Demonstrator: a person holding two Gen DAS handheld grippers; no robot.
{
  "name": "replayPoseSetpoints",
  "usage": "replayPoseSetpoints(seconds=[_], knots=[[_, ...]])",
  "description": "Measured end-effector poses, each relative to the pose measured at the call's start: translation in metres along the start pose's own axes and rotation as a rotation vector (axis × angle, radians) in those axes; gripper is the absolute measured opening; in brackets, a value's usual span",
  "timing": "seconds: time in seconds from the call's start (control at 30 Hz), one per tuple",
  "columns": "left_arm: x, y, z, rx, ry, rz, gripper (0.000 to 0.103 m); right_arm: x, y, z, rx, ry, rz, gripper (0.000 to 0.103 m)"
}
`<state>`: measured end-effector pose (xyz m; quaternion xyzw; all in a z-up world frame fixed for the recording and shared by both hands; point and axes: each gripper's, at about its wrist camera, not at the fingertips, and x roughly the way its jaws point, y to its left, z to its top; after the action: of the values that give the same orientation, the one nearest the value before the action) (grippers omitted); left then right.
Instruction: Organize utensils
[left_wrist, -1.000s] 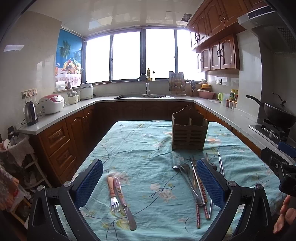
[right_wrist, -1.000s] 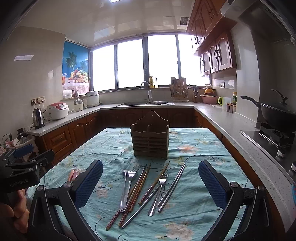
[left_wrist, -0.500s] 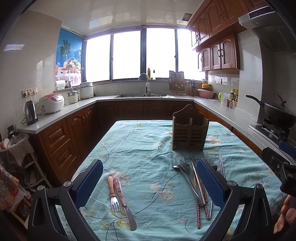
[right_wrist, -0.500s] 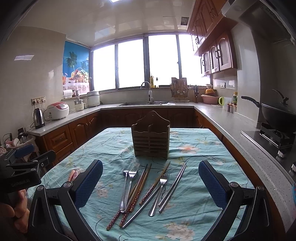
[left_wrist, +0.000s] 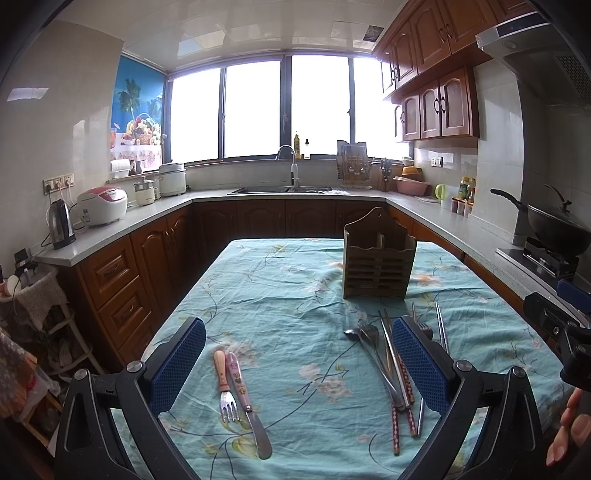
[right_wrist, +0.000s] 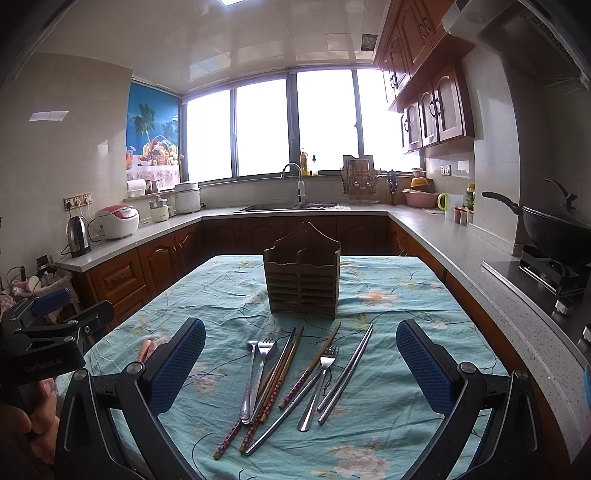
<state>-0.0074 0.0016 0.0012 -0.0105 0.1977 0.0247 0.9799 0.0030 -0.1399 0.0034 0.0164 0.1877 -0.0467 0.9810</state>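
Both tools hover over the table with their jaws spread wide and nothing between them. The left gripper (left_wrist: 298, 354) has two short pieces lying in its gap: a wooden-handled fork (left_wrist: 223, 387) and a pink-handled knife (left_wrist: 245, 400), side by side and touching, handles pointing away toward the far end of the table, tines and blade toward the camera. The right gripper (right_wrist: 301, 354) frames the main heap (right_wrist: 291, 384): chopsticks, a spoon, steel forks and metal sticks fanned across each other, their long axes running roughly from the near edge toward the holder (right_wrist: 302, 275), leaning a little to the right. The holder stands upright on the cloth (right_wrist: 399, 406), straight beyond the heap in the right view, and off to the right in the left view. So the right tool is the nearer one for the heap and the holder, while the left is nearer the fork and knife. Since every piece lies along the line of the fingers, closing across a shaft looks workable with little wrist turn; picking one from the overlapped heap looks harder.
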Motion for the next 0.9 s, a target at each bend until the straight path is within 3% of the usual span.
replayPoseSetpoints(seconds=[0.9], knots=[[0.0041, -0.0021, -0.0026, -0.002, 0.009, -0.004, 0.102, 0.0005, 0.0017, 0.0015, -0.001, -0.001, 0.002, 0.103]])
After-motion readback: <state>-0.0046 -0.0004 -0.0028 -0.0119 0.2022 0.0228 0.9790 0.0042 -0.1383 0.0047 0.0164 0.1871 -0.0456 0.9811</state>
